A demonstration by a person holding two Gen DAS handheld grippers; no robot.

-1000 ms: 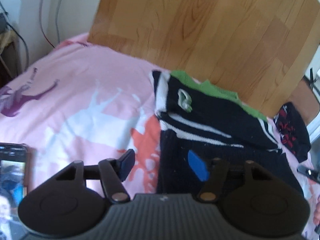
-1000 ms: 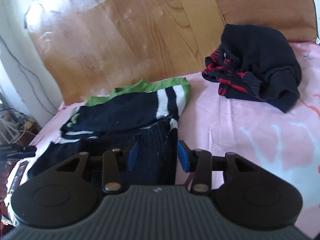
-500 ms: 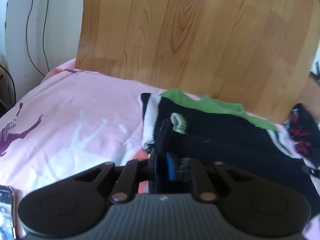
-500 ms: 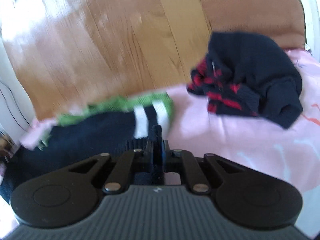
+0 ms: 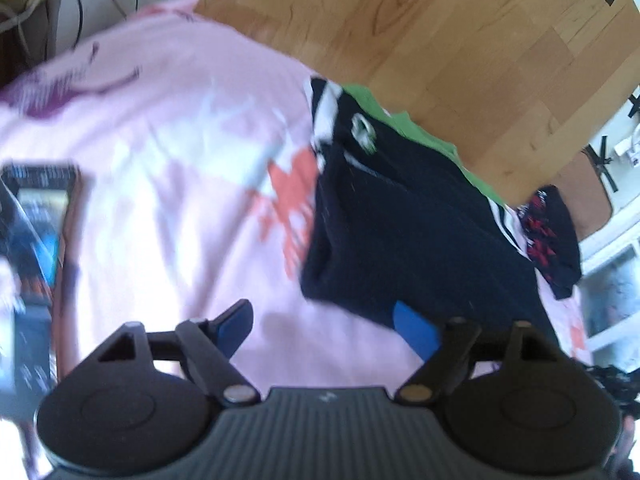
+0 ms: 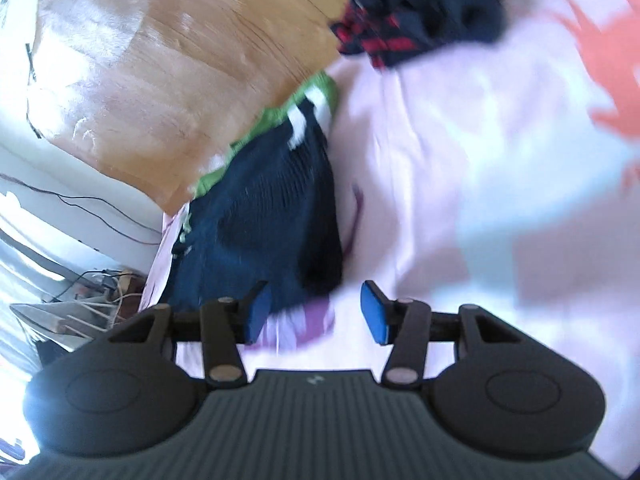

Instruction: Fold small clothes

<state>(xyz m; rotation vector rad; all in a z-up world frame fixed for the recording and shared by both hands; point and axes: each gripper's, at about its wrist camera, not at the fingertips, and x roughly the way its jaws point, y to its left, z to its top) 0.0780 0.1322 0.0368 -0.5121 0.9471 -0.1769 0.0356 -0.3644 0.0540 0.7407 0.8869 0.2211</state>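
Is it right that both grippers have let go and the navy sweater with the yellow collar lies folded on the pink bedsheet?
Not quite: the collar is green, not yellow, as the right wrist view shows. The navy sweater does lie folded on the pink bedsheet, and the left gripper and right gripper are opening with nothing between their jaws.

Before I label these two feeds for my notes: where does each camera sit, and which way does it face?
Left wrist: on the left gripper, looking down over its opening jaws, nothing between them, at the navy sweater on the pink bedsheet.
Right wrist: on the right gripper, jaws also opening and empty, facing the sweater's other end.
Both share the sweater, the wooden headboard and the red-patterned garment.
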